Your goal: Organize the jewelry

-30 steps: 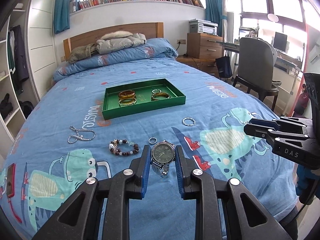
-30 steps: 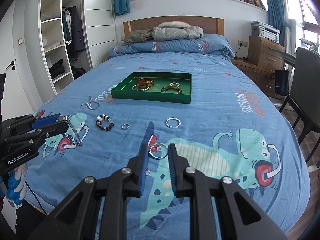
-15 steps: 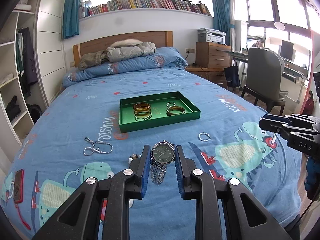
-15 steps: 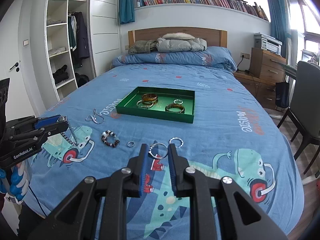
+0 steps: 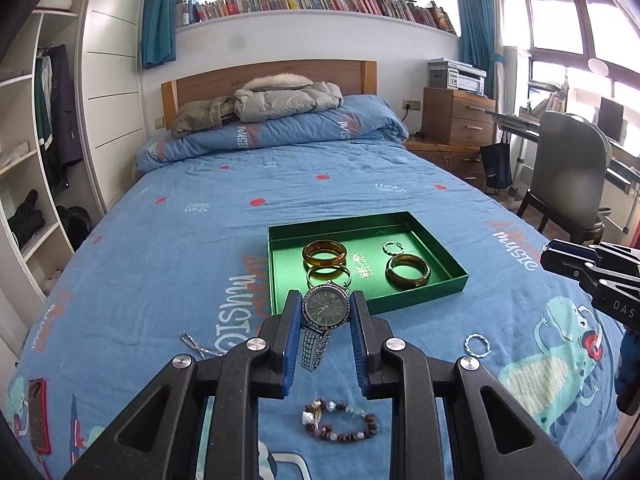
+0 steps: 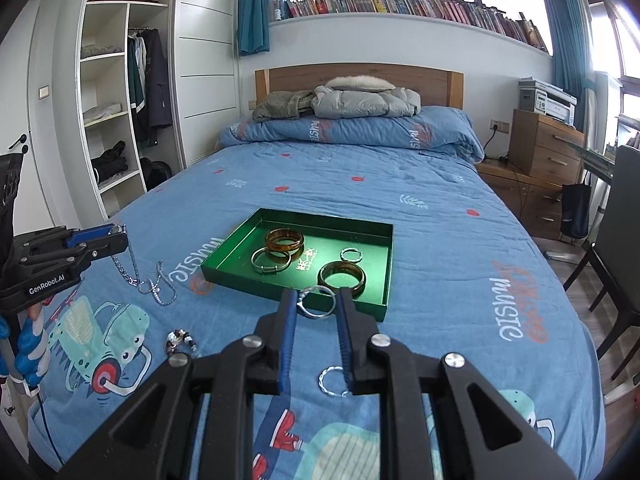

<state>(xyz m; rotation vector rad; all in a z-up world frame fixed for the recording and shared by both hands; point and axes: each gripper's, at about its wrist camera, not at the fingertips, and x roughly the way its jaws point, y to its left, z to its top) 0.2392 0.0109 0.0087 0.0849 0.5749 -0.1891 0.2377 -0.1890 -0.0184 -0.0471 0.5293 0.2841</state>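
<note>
My left gripper is shut on a silver watch with a dark face; its strap hangs down. It hovers just before the near wall of the green tray. The tray holds two amber bangles, a thin metal bangle and a small ring. My right gripper is shut on a thin silver ring, above the tray's near right corner. On the bed lie a beaded bracelet, a twisted silver ring and a silver chain.
The blue dinosaur bedspread covers the bed. A folded duvet with jackets lies at the headboard. A red flat object rests near the bed's left edge. Open wardrobe shelves stand left; a nightstand and chair stand right.
Both grippers have lifted their pieces off the bedspread and travelled forward to the tray's near edge. The beaded bracelet and twisted ring now lie beneath and behind the fingertips.
</note>
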